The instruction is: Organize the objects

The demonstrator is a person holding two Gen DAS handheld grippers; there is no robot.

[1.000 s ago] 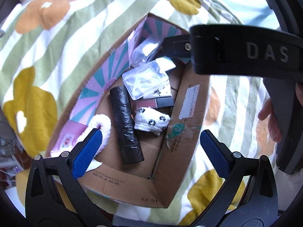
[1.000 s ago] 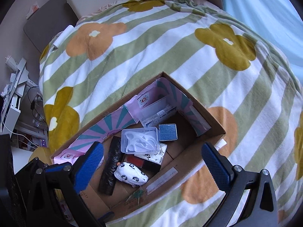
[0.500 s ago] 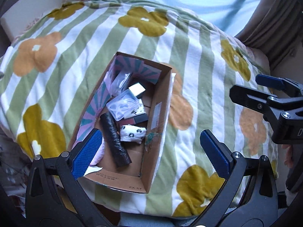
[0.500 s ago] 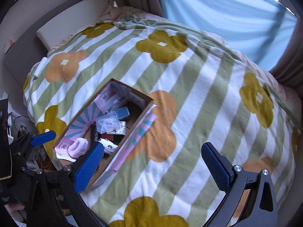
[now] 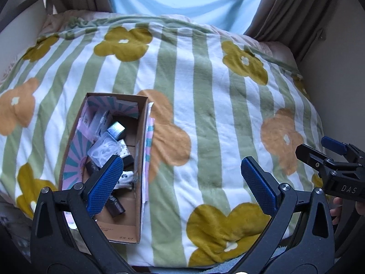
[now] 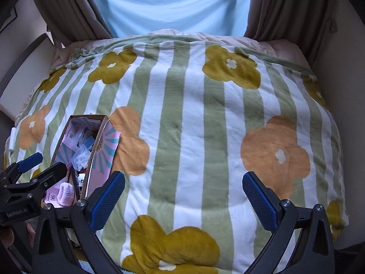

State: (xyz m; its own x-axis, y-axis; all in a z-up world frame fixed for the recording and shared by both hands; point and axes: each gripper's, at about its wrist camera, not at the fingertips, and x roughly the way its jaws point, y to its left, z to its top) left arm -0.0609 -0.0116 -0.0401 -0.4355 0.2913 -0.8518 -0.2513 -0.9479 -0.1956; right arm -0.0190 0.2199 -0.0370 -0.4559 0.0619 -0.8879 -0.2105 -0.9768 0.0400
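A cardboard box [image 5: 140, 137] sits on the near left of the bed; it also shows in the right wrist view [image 6: 91, 171]. It holds a clear plastic case [image 5: 103, 151], a small silver-blue box [image 5: 116, 130], a black roll [image 5: 115, 205], a white spotted sock [image 5: 126, 178] and a pink fluffy item [image 6: 65, 194]. My left gripper [image 5: 182, 186] is open and empty, held above the box's near end. My right gripper [image 6: 183, 198] is open and empty over the blanket, to the right of the box.
A white and green striped blanket with yellow and orange flowers [image 5: 205, 114] covers the bed. Brown curtains [image 6: 68, 11] and a light blue drape [image 6: 171, 4] hang behind it. A wall [image 5: 337, 68] borders the right side.
Both grippers have pulled back and up from the box, so the whole bed and the curtains show. The box's contents stay as they were. Both grippers stay open.
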